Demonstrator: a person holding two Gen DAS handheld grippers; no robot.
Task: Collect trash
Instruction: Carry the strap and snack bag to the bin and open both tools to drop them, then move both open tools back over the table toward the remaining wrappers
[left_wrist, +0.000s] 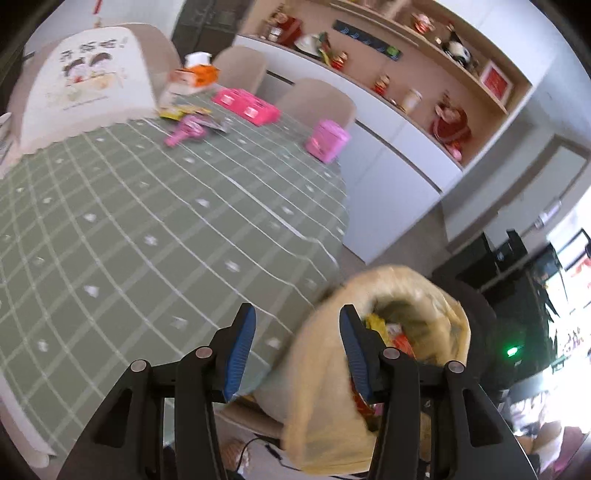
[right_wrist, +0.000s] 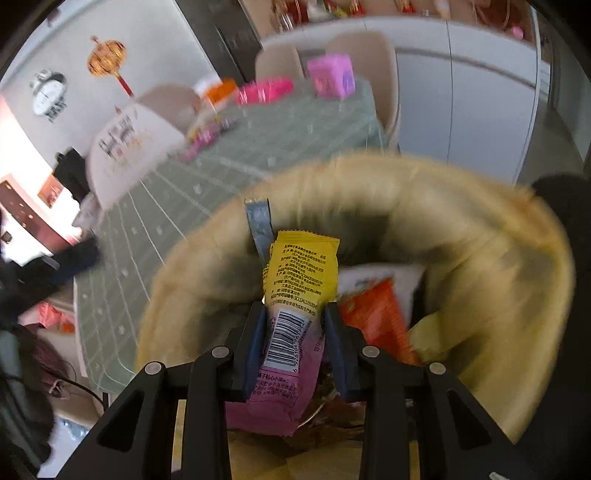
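My right gripper (right_wrist: 294, 306) is shut on a bundle of snack wrappers: a yellow wrapper (right_wrist: 303, 266), a pink one with a barcode (right_wrist: 280, 387) and a grey-blue strip (right_wrist: 260, 221). It holds them over the open mouth of a tan trash bag (right_wrist: 369, 184), where an orange packet (right_wrist: 373, 314) lies inside. In the left wrist view my left gripper (left_wrist: 297, 308) stands open with nothing between its fingers, at the table edge beside the same bag (left_wrist: 406, 288). More wrappers (left_wrist: 181, 110) and a pink item (left_wrist: 188, 131) lie at the table's far end.
The table (left_wrist: 147, 221) wears a green checked cloth. On it stand two pink boxes (left_wrist: 245, 105) (left_wrist: 327, 140) and a tissue box (left_wrist: 192, 75). Beige chairs (left_wrist: 85, 81) surround it. White cabinets and shelves (left_wrist: 388, 155) line the wall behind.
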